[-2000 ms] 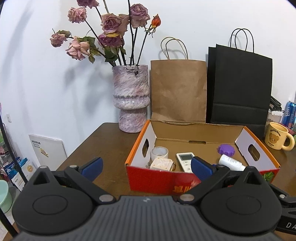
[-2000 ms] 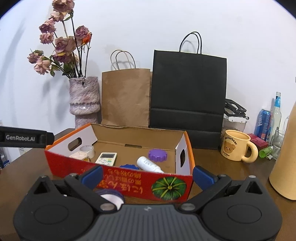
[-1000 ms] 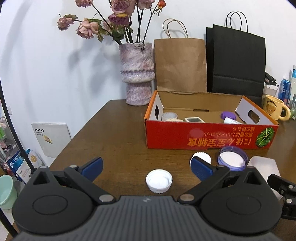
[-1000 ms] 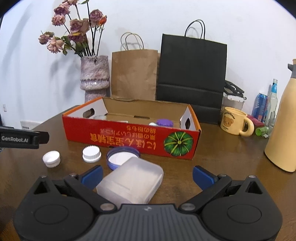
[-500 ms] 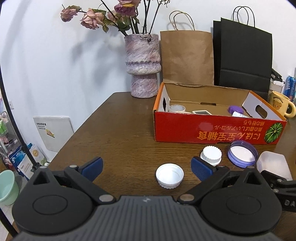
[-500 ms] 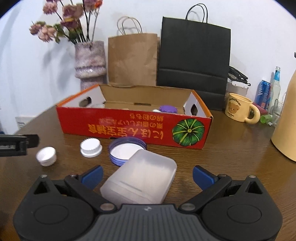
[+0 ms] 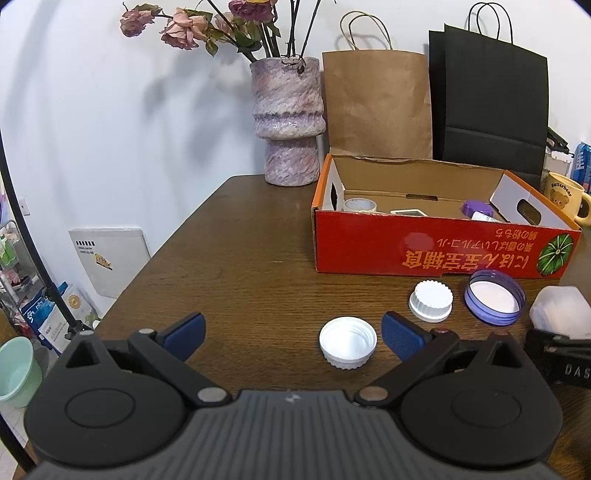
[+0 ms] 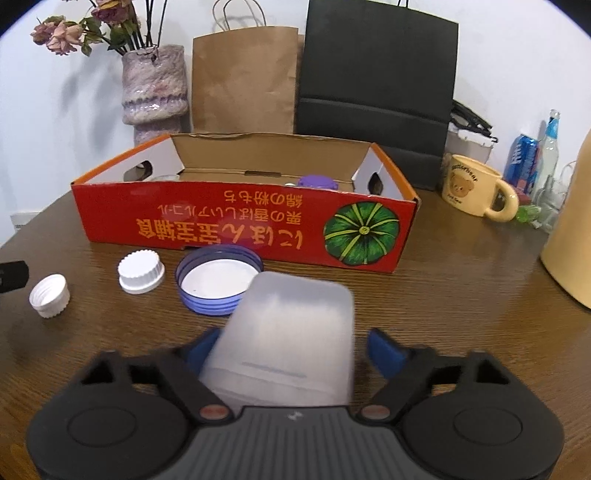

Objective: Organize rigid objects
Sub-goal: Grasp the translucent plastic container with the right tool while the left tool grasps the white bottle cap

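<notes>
Since a second ago our right tool (image 8: 286,349) has been closing round the frosted plastic box (image 8: 291,332) | left pad touching, right pad apart | box on desk (image 8: 461,295), long axis running away from us | left tool (image 7: 291,334) wide open, empty

Purple vase (image 7: 288,118) with dried roses (image 7: 184,31) at tabletop (image 7: 236,258) back; brown paper bag (image 7: 376,107), black paper bag (image 7: 491,96) against wall; bear mug (image 8: 471,188), cans, bottle far right.

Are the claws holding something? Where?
Nothing gripped yet. The right gripper has just been closing around the sides of the frosted box, one pad not touching. The left gripper is open, empty.
</notes>
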Demonstrator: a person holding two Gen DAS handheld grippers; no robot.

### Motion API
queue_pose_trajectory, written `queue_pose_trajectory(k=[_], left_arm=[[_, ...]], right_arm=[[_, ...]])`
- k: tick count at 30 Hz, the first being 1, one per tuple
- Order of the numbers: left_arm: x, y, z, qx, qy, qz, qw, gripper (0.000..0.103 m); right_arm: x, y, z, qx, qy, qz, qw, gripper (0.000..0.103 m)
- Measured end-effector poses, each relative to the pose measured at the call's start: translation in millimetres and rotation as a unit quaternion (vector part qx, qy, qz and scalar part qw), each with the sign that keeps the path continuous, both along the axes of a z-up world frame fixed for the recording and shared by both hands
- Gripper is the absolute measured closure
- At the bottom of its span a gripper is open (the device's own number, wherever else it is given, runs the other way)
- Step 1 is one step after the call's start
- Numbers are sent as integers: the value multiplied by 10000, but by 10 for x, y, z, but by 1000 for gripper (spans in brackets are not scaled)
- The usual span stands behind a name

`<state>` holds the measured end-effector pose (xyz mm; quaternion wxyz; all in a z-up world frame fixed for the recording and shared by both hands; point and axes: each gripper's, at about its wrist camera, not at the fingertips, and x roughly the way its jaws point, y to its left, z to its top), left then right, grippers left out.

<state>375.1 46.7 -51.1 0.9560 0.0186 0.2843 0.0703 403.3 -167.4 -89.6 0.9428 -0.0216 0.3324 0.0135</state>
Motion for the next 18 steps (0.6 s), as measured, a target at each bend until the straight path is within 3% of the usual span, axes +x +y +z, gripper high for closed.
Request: queue_pose_trajectory(k=[18], left_arm=[[95, -82, -185, 120, 391, -175, 9990, 0]], right_arm=[[-154, -291, 101, 536, -717, 34, 9960, 38]])
